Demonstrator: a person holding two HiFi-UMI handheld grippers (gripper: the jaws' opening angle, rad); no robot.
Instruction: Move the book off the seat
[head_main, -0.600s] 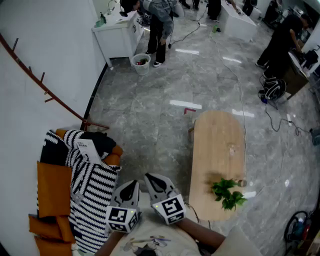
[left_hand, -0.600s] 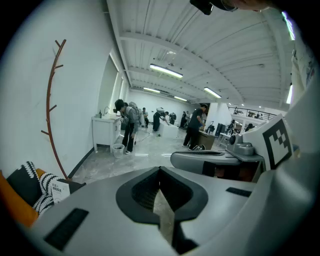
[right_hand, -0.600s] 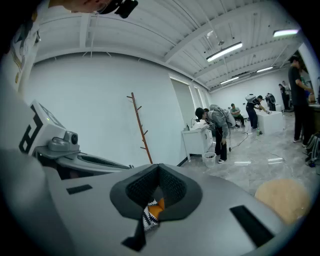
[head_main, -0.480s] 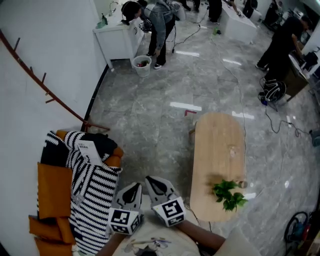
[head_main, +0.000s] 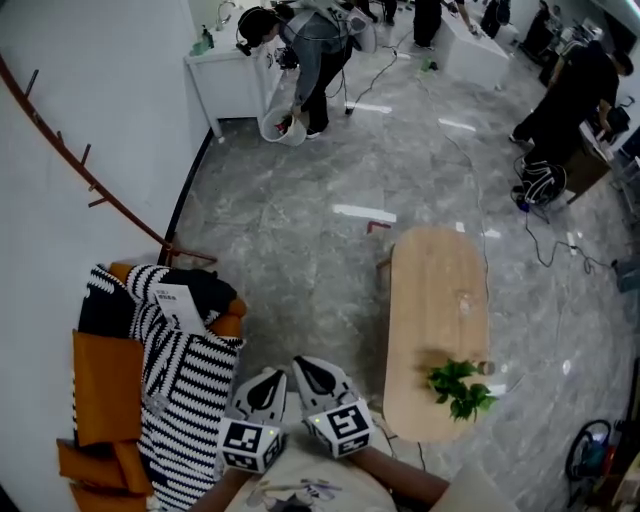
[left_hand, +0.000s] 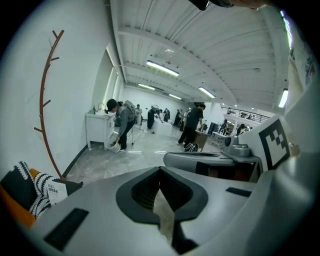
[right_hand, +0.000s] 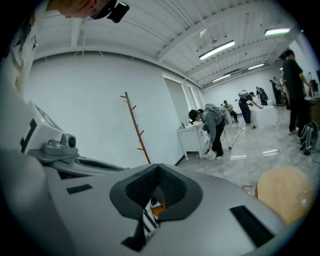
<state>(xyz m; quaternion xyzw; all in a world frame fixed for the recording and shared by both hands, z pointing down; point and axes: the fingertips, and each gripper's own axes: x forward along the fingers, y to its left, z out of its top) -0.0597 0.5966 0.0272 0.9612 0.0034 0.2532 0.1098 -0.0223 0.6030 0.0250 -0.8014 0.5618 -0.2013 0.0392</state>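
A white book (head_main: 178, 305) lies on the seat (head_main: 103, 385), an orange sofa draped with a black-and-white striped blanket (head_main: 185, 385), at the left of the head view. The same book (left_hand: 56, 192) shows low at the left in the left gripper view. Both grippers hover side by side at the bottom of the head view, right of the seat and apart from the book. My left gripper (head_main: 268, 376) is shut with nothing in it, its jaws meeting in its own view (left_hand: 160, 171). The right gripper (head_main: 304, 366) is shut and empty too (right_hand: 159, 168).
A long oval wooden table (head_main: 437, 290) with a green plant (head_main: 458, 388) stands to the right. A brown branch coat rack (head_main: 90, 180) leans by the white wall. At the back, a person (head_main: 310, 50) bends over a bucket by a white cabinet (head_main: 232, 75); cables cross the grey floor.
Both grippers stay in nearly the same place, still shut. The person at the back has bent lower toward the bucket.
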